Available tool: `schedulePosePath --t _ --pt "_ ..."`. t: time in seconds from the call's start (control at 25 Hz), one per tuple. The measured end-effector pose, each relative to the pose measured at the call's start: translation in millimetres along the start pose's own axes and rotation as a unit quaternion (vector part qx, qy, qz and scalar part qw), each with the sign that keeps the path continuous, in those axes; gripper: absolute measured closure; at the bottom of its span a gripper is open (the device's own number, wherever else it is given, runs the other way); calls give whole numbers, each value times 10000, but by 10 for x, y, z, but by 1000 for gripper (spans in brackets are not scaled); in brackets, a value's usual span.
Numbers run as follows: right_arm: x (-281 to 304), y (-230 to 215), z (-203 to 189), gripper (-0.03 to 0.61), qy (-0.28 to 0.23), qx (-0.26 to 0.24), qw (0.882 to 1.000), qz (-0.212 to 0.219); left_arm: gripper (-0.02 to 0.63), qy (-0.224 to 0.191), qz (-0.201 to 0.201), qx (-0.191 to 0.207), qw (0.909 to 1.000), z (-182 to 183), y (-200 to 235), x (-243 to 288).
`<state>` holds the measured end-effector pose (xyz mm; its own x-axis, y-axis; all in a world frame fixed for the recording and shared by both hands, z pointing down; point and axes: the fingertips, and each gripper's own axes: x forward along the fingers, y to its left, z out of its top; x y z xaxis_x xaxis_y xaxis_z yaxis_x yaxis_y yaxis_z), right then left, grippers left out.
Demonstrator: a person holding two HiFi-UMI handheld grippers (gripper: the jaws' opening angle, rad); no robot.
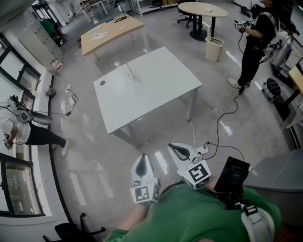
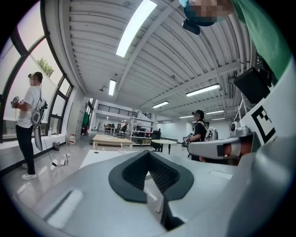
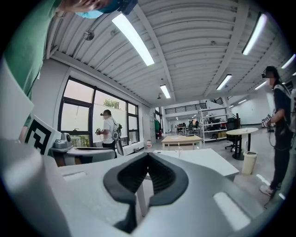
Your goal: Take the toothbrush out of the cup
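A clear cup [image 1: 132, 74] with a thin white toothbrush [image 1: 128, 68] standing in it sits near the far edge of the white table [image 1: 156, 90]. Both grippers are held close to my body, well short of the table and above the floor. My left gripper [image 1: 141, 166] is shut, with nothing between its dark pads. My right gripper [image 1: 179, 151] is shut and empty too. In the left gripper view the cup [image 2: 121, 148] is a small shape far beyond the jaw tips [image 2: 149, 152]. The right gripper view shows the cup [image 3: 178, 146] far off past the tips [image 3: 148, 155].
A wooden table [image 1: 111, 30], a round table [image 1: 202, 9] and a pale bin [image 1: 214, 48] stand beyond the white table. One person [image 1: 255, 42] stands at the right, another [image 1: 23, 127] by the windows at the left. A cable [image 1: 227, 113] trails over the floor.
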<state>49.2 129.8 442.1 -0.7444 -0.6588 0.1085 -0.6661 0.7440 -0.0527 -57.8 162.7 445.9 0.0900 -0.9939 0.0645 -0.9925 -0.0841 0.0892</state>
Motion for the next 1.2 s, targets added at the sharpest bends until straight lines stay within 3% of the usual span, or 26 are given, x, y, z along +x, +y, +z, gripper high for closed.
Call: schedulePosePath --t 0.64,1.2 --pt "357 -987 -14 575 52 191 9996 192 609 38 65 156 9998 20 -356 991" --pt "1028 -1247 27 575 220 188 9996 26 608 110 -140 98 9998 -10 29 1620"
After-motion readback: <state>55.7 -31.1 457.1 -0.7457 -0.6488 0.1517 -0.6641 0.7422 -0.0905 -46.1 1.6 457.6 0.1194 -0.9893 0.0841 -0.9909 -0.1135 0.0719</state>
